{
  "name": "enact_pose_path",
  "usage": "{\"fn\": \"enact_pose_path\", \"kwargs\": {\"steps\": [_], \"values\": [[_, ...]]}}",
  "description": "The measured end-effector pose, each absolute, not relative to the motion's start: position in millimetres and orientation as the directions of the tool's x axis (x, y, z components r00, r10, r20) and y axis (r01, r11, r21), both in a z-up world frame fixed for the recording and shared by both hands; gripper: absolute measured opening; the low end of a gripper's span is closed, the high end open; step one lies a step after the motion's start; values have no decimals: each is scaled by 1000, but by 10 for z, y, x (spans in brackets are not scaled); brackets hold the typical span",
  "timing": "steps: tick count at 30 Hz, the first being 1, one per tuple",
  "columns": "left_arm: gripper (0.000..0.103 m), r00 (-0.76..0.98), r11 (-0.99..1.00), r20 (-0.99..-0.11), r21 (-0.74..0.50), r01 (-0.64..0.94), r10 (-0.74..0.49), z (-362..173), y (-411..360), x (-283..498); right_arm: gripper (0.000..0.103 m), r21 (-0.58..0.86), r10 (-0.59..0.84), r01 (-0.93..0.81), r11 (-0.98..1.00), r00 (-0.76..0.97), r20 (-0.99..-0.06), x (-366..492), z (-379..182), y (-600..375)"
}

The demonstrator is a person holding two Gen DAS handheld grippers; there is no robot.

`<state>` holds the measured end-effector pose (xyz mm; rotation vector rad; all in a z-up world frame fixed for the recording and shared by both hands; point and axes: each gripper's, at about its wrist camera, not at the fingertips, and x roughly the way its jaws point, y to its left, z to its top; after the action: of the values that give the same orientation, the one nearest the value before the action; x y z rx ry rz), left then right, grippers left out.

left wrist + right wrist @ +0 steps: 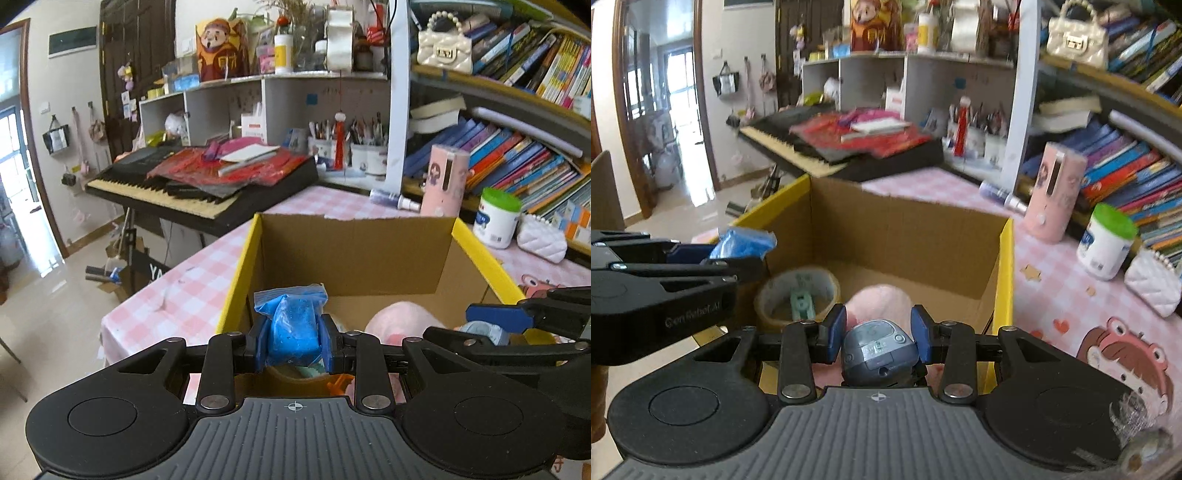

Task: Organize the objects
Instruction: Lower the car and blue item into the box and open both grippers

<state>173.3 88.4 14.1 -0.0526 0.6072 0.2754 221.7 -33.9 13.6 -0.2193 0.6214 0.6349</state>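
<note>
Both tools are full right now. The left tool [294, 341] is clamped on a blue bag [293, 325] of something lumpy, pads pressing it from both sides, and it hangs over the near left corner of the cardboard box [354, 254]. The right tool [878, 334] is squeezed around a small grey-blue gadget [879, 350] with a little screen on top, held just over the near edge of the same box.

The box is open, with yellow flap edges, and sits on the pink checked tabletop [184, 291]. Inside it there's a tape roll [798, 295] with a pale green clip thing in its hole, and next to that something soft and pink [879, 301], can't tell what exactly.

Off to the right of the box on the tabletop: a pink cylinder [1054, 192] and a white tub with a green lid [1106, 242].
</note>
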Motion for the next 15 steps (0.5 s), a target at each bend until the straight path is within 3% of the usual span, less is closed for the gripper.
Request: {"fn": "enact_pose_path", "kwargs": {"steps": [15], "values": [[28,750,958,-615,33,-284,244,16,859,1879,40,32,511,-647,762,570,-643,2313,11,-325]]}}
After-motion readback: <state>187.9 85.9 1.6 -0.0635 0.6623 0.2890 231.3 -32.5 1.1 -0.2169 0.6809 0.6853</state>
